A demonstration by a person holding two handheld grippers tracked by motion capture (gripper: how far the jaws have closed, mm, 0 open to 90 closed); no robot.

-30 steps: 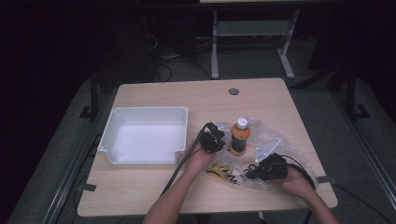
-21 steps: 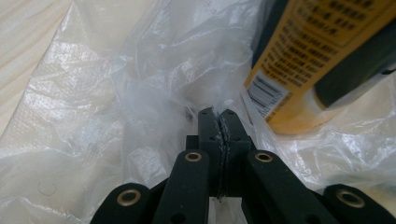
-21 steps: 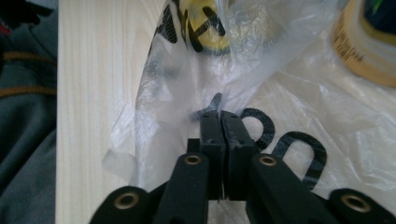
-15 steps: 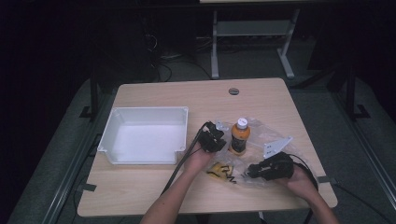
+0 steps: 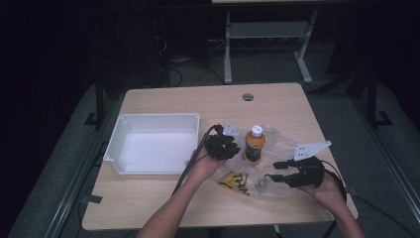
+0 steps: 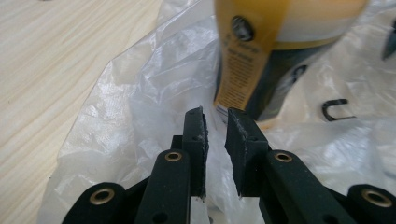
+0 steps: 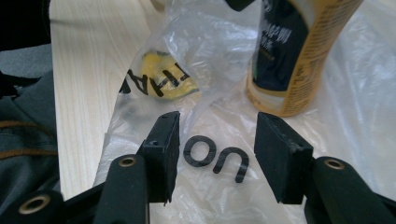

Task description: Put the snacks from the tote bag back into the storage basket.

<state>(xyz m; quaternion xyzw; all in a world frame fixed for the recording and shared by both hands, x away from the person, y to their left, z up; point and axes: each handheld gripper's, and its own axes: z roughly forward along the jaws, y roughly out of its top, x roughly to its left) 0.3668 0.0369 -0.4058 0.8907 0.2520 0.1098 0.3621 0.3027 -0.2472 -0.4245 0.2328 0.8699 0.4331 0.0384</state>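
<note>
From the high view I see my left gripper [image 5: 229,144] just left of the bottle [image 5: 254,145] at frame centre, and my right gripper [image 5: 283,171] at lower right over the plastic bag [image 5: 277,148] that the bottle stands on.

In the left gripper view my jaws have just been opening; they stand slightly apart, crinkled bag [image 6: 140,107] film between them, bottle [image 6: 261,51] at upper centre.

In the right gripper view my jaws, also just opening, stand wide above the printed bag [image 7: 215,154], gripping nothing; the bottle [image 7: 299,56] is upright at upper right.

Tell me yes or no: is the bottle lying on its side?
No, the bottle stands upright on the plastic bag, white cap on top.
</note>
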